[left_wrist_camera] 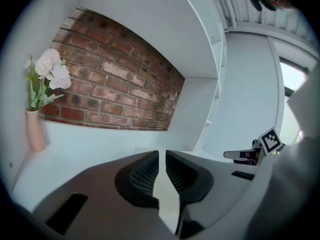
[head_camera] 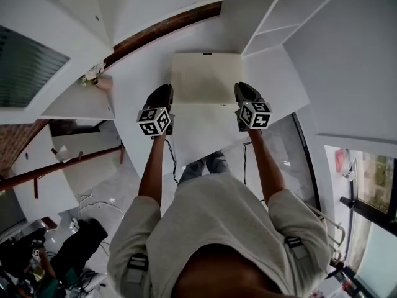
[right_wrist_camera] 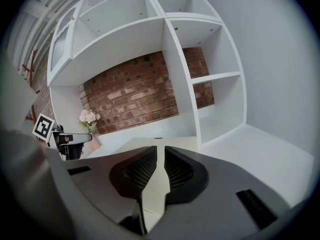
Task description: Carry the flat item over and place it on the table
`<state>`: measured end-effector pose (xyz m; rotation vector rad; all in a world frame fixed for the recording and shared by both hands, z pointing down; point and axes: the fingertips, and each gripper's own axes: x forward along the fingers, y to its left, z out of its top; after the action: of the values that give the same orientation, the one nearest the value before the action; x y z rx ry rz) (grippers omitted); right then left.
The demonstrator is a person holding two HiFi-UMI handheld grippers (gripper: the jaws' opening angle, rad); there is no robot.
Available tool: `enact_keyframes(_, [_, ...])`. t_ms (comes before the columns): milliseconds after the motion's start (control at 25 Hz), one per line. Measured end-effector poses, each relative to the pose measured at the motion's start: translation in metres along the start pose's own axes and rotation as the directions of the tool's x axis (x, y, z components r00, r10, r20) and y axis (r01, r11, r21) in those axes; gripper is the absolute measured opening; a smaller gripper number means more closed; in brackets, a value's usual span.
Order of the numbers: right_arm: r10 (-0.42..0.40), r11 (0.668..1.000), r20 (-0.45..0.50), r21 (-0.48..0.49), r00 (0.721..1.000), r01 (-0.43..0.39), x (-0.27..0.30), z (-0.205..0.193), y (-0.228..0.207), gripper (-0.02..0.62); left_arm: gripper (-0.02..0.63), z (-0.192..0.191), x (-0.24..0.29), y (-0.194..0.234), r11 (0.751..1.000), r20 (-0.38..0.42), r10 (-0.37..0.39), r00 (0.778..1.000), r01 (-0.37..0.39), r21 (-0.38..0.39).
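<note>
The flat item [head_camera: 206, 74] is a thin cream board, held level in front of me above a white shelf surface [head_camera: 141, 73]. My left gripper [head_camera: 164, 93] is shut on the board's left near edge. My right gripper [head_camera: 244, 90] is shut on its right near edge. In the left gripper view the gripper [left_wrist_camera: 162, 157] has its jaws almost together, with the board's cream edge [left_wrist_camera: 165, 194] pinched between them. The right gripper view shows the same: that gripper [right_wrist_camera: 160, 152] is closed on the cream board [right_wrist_camera: 152, 190], and the board's far part reaches ahead.
A pink vase with white flowers [left_wrist_camera: 38, 129] stands at the left on the white surface, also seen as the vase [head_camera: 93, 77]. A brick wall [left_wrist_camera: 115, 79] backs the alcove. White shelf compartments [right_wrist_camera: 215, 89] rise at the right. The floor below holds cables and dark bags [head_camera: 80, 247].
</note>
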<state>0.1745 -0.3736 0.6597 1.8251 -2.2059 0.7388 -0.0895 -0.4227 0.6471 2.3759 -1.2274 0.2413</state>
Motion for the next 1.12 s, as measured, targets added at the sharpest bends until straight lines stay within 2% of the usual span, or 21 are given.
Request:
enact_keyframes(160, [0.006,1.000,0.025,-0.004,1.000,-0.006,-0.011,0.003,0.007,0.046,0.021,-0.005,-0.017,-0.002,1.000,0.021,0.012,1.000,-0.013,0.005])
enact_keyframes(440, [0.048,0.998,0.076,-0.051,0.996,-0.044,-0.034,0.020,0.022,0.026,0.017,-0.001,-0.038,-0.024,0.999,0.046,-0.029,0.999,0.028,0.027])
enact_keyframes(720, [0.103,0.988,0.165,-0.130,0.981,-0.082,-0.061,0.052,0.044,0.026,0.017,0.033,-0.046,-0.043,0.993,0.091,-0.070,0.993,0.060,0.106])
enact_keyframes(1120, [0.077,0.985,0.262,-0.167,0.962,-0.033,-0.076,0.097,0.046,0.026,0.017,0.089,-0.048,-0.058,0.987,0.194,-0.113,0.974,0.087,0.135])
